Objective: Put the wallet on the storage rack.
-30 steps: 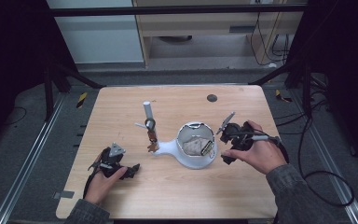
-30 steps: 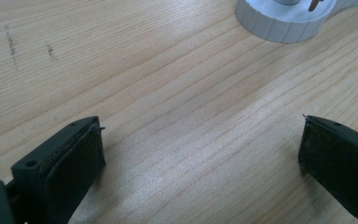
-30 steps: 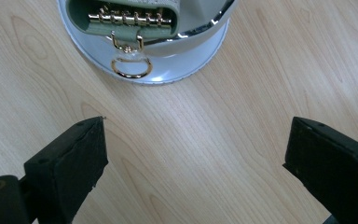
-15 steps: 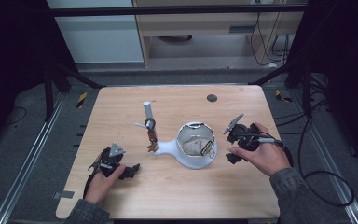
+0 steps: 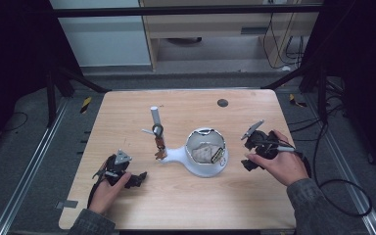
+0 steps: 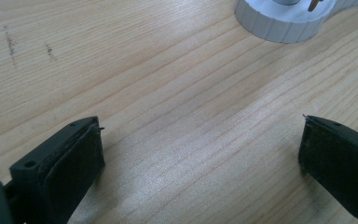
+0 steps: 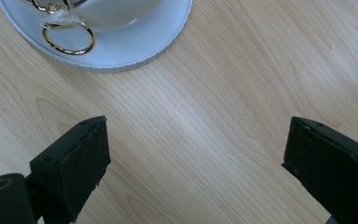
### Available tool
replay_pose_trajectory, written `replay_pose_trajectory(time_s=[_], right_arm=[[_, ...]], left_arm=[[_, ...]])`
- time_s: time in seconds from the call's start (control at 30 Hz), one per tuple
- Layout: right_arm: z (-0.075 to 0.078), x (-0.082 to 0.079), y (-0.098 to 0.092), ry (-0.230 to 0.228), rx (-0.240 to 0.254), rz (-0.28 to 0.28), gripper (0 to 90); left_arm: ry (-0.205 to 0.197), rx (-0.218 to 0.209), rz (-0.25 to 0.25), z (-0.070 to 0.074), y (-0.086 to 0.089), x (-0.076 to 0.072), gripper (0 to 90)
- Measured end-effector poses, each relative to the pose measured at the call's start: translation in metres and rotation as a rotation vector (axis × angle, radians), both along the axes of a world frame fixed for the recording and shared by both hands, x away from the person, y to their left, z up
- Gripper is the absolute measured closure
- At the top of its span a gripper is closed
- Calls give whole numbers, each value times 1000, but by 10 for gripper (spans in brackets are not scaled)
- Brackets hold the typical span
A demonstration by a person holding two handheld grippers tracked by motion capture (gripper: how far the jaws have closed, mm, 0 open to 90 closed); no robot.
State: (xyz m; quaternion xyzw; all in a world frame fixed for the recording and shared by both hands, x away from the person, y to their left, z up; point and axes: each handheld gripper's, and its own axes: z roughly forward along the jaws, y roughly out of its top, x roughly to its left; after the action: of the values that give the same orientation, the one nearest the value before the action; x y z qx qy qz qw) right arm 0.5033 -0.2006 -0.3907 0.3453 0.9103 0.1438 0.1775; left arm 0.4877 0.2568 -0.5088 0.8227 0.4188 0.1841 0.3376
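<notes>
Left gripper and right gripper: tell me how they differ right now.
The left gripper sits near the table's front-left corner; the right gripper lies mid-right. The left gripper is farther from the white stand; the right gripper is close beside its base. Both have open jaws over bare wood, holding nothing.

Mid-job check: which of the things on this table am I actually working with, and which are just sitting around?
In the job:
- white stand, nearest both grippers
- gold rings on its base
- post with hanging pieces
- left gripper, open over bare wood
- right gripper, open beside the stand

Lying about:
- dark disc at the table's far edge
- yellow-black tape on the floor
</notes>
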Motion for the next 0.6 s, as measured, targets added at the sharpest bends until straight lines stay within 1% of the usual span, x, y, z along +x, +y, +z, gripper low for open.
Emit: replay_pose_trajectory(time_s=[0.27, 0.6], right_arm=[[-6, -1, -7, 1, 8, -15, 79], [-15, -4, -18, -8, 45, -43, 97]], left_arm=[[0, 0, 0, 0, 0, 0, 0], [0, 0, 0, 0, 0, 0, 0]])
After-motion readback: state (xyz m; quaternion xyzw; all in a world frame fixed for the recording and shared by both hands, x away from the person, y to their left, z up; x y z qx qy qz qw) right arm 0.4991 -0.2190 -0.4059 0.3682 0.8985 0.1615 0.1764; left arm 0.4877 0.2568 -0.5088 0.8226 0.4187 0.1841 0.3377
